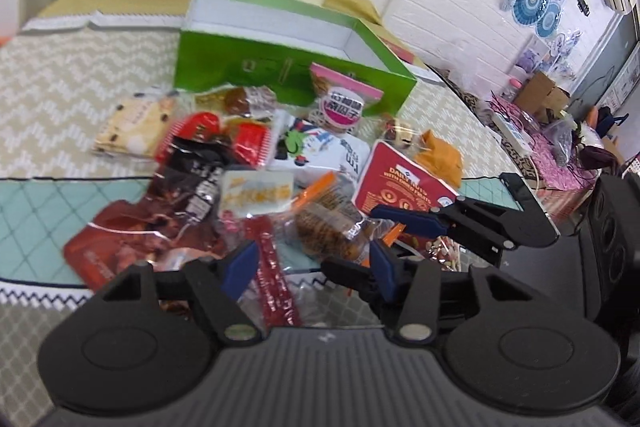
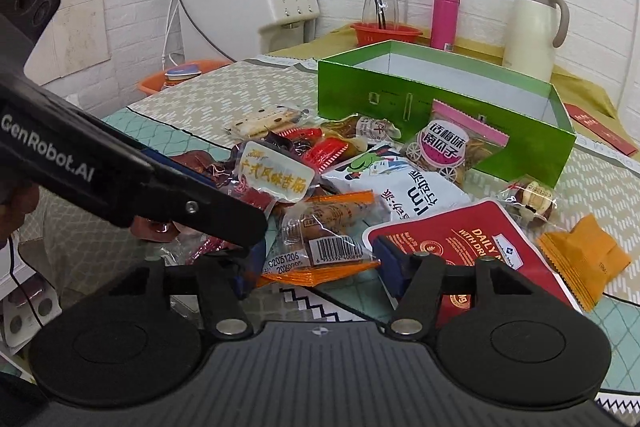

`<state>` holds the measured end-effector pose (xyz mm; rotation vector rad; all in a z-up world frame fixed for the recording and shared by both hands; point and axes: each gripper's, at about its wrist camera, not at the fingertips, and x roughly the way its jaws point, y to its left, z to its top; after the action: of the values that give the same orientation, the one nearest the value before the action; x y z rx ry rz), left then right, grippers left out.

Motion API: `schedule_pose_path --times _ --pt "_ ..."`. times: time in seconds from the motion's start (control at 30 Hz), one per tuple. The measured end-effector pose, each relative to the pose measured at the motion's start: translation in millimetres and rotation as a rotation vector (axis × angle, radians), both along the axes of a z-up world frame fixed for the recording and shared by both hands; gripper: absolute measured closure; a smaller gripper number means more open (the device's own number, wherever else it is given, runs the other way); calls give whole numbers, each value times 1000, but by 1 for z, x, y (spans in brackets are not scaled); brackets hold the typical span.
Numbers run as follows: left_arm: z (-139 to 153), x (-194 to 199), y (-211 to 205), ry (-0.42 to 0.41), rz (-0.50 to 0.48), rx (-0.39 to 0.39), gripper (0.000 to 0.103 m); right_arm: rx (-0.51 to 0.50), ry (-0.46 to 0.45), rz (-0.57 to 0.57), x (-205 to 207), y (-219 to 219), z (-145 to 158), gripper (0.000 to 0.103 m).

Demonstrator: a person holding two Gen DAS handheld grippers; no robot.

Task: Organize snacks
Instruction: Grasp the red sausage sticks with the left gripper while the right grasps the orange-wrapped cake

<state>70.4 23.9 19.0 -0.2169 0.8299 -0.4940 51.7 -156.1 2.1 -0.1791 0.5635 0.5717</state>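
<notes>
we had both sets of jaws apart: left gripper over a red stick packet, right gripper flanking an orange-edged snack packet, not pressing it.

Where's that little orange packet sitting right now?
In the right wrist view, the orange packet lies on the table at the pile's right edge, beside the red nuts bag.
</notes>
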Motion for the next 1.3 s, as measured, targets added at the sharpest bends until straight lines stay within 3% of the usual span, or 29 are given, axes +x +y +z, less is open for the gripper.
schedule_pose_path --times 0.2,0.27,0.3,0.43,0.6,0.73,0.93,1.03,1.17,1.3 --pt "2 9 13 -28 88 54 54 27 13 -11 1 -17 -3 10" --pt "0 13 17 -16 110 66 42 26 13 -10 1 -16 -3 10" --pt "-2 14 17 -9 114 80 41 19 8 -10 0 -15 -3 11" --pt "-5 12 9 -1 65 139 53 7 10 -21 -5 -20 -2 11" --pt "-6 0 -13 -49 -25 251 55 8 -7 -66 -16 -35 5 11" --pt "-16 5 -16 -15 -30 259 60 0 -1 -71 -18 -39 4 11" --pt "-12 4 -27 -59 -61 316 65 -26 0 -63 -20 -37 2 10" --pt "-9 1 -28 -55 -66 333 64 -40 -19 -56 -20 -34 5 6" --pt "-17 1 -29 -34 -87 349 57 -60 -43 -47 -18 -30 6 6" --pt "-19 0 -35 -67 -92 375 59 -78 -21 -42 -13 -27 0 6"
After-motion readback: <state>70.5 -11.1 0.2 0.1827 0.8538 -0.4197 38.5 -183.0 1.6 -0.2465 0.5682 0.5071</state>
